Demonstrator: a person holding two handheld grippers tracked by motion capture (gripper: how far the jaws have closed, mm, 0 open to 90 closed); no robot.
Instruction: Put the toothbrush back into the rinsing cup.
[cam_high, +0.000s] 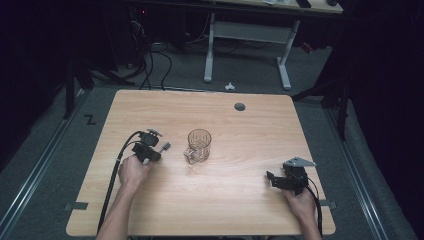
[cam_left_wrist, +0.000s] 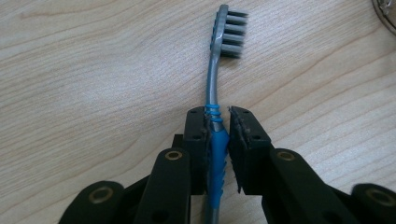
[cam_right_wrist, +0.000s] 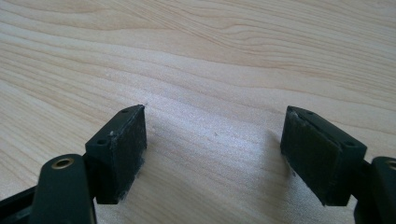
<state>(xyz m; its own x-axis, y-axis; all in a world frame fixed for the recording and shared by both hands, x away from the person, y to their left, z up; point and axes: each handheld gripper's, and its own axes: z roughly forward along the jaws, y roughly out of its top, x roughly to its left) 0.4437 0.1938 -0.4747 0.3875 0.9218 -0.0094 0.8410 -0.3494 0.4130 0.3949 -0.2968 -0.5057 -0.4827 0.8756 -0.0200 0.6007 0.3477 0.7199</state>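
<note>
the left gripper (cam_left_wrist: 218, 119) has its jaws pressed together on the blue grip of a toothbrush (cam_left_wrist: 215, 84), whose bristled head points away from the hand and lies low over the wooden table (cam_high: 240, 200). the step in hand looks like the pick-up: the brush is clamped but not yet clearly off the wood (i can't tell whether it is still touching the surface). in the high view the brush head (cam_high: 165, 146) sits just left of a glass mug (cam_high: 198, 146), near but apart from it. a likely next move is to lift the brush and tip it into the mug, which would call for raising the wrist and turning the head over the rim. the left forearm reaches in from the bottom edge, hand resting level by the mug. the right gripper (cam_right_wrist: 212, 149) rests well apart near the table's right edge, its jaws wide apart with only bare wood between them.
</note>
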